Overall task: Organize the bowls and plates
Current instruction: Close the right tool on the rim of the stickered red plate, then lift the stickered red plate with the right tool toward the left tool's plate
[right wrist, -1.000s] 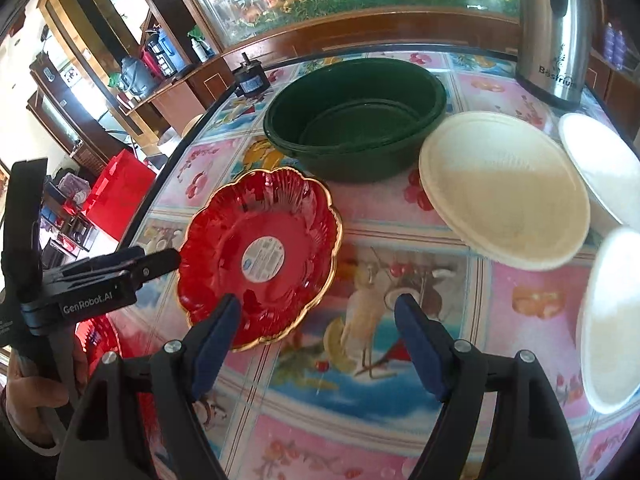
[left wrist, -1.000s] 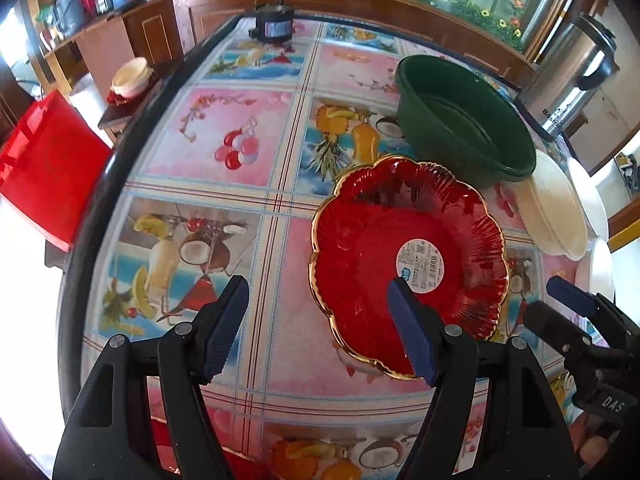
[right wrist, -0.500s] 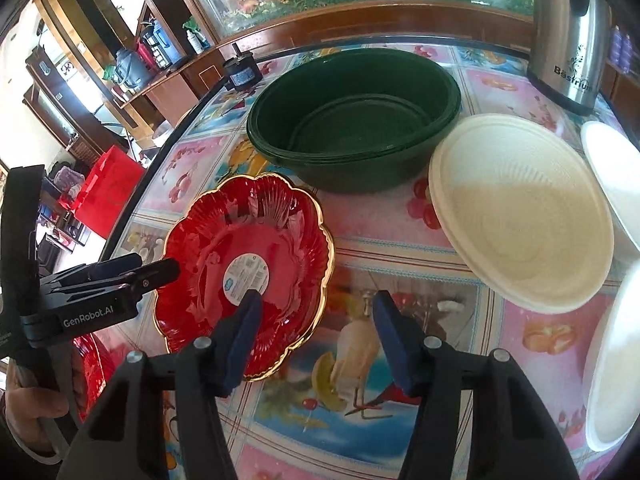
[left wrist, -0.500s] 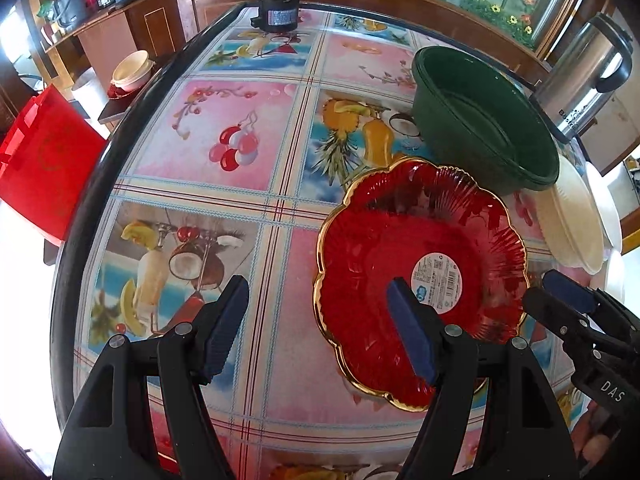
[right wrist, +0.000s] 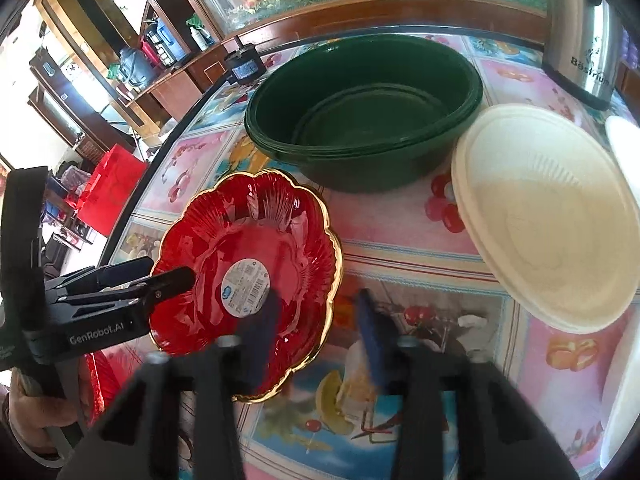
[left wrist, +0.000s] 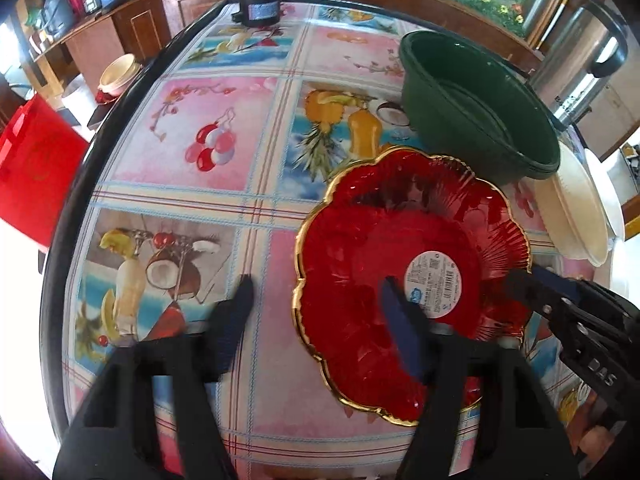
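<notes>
Red plate (left wrist: 384,264): scalloped, translucent red with a gold rim and a round white barcode sticker (right wrist: 245,289) near its centre; lies flat on the table (left wrist: 224,136), which is covered in a cloth printed with fruit panels. All places below are given from this plate. Green bowls (right wrist: 360,112): a nested stack of dark green basins, just beyond the plate's far edge, close to it; contact cannot be told. Cream plate (right wrist: 552,216): ribbed, off-white, to the plate's right past the green bowls, apart from it; further white dishes (right wrist: 624,144) lie beyond it at the frame edge. Steel urn (right wrist: 580,32): well apart, far right, behind the cream plate. Black motor-like unit (left wrist: 258,8): well apart, at the table's far edge. Left gripper (left wrist: 316,312): released, jaws wide; one blue pad over the plate's interior beside the sticker, the other over bare cloth left of the plate, so the near-left rim falls between them. Seen from the right wrist view, its tips reach in over the plate's left rim. Right gripper (right wrist: 316,328): released, jaws apart and blurred; one pad over the plate near the sticker, the other over cloth, straddling the near-right rim. Neither gripper is clamped on the plate.
</notes>
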